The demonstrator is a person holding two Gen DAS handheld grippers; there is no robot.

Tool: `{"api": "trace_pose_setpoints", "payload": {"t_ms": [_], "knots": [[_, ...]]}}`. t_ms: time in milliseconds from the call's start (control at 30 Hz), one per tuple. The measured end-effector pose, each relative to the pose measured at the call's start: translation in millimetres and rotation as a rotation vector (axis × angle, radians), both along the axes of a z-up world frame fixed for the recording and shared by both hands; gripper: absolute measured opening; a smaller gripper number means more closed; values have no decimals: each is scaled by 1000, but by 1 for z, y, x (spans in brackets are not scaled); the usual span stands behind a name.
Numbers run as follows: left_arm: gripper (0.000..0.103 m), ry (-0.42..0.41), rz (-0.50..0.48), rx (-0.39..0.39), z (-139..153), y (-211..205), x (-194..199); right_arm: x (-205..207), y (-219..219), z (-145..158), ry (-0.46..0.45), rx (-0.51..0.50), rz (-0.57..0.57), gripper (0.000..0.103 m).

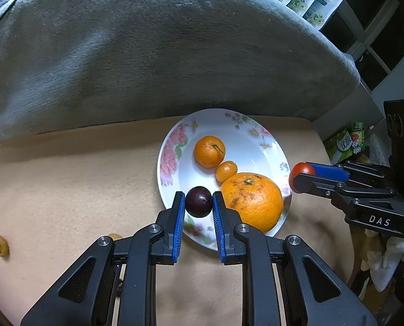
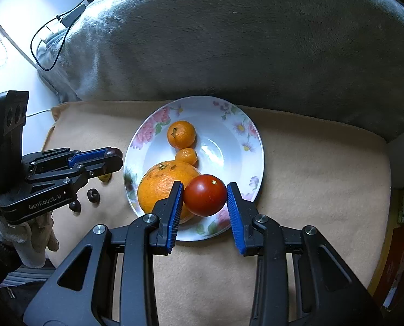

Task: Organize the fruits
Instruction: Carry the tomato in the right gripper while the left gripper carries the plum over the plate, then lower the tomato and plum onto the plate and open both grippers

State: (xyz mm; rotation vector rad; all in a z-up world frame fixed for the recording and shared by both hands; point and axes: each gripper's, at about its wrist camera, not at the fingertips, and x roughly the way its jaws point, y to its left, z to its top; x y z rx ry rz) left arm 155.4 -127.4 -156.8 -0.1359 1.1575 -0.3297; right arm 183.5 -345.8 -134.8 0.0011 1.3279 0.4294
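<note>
While left fingers (image 1: 198, 202) clamp plum (image 1: 198, 201), right fingers (image 2: 204, 195) clamp tomato (image 2: 205, 195).

Grey plush blanket (image 1: 158, 54) behind a beige cushion (image 1: 66, 179), daylight on it.

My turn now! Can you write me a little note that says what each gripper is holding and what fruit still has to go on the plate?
Left gripper: shut on the dark plum, at the near rim of the flowered plate.
Right gripper: shut on the red tomato, over the plate's near edge.
Already on the plate: big orange, mandarin, small kumquat.
Left to do: set the plum and tomato down on the plate, then pick up the loose fruit on the beige blanket: two dark ones and a yellow one.
</note>
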Motion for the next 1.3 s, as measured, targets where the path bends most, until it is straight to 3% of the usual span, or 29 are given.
{"api": "trace_pose_setpoints", "payload": {"t_ms": [667,733,800,867,967,1000,1100,1133,1300], "knots": [[19,-10,-29,4,4,-14,-1,3,-3,1,-10,6,-11,34],[24,-11,-30,6,4,-14,0,4,-3,2,-17,7,-11,34],[30,-15,-28,6,5,-14,-1,5,-3,4,-22,9,-16,40],[31,-17,-29,7,5,-14,-1,5,-3,7,-42,10,-22,66],[32,-20,-30,16,6,-14,-2,6,-5,11,-55,17,-29,68],[35,-21,-31,17,6,-14,-2,6,-5,12,-58,14,-30,68],[69,-37,-37,18,10,-15,-4,7,-5,12,-62,13,-31,71],[76,-44,-39,22,12,-15,-5,7,-6,12,-64,13,-32,75],[80,-42,-37,78,13,-18,-6,8,-6,14,-69,8,-50,84]]}}
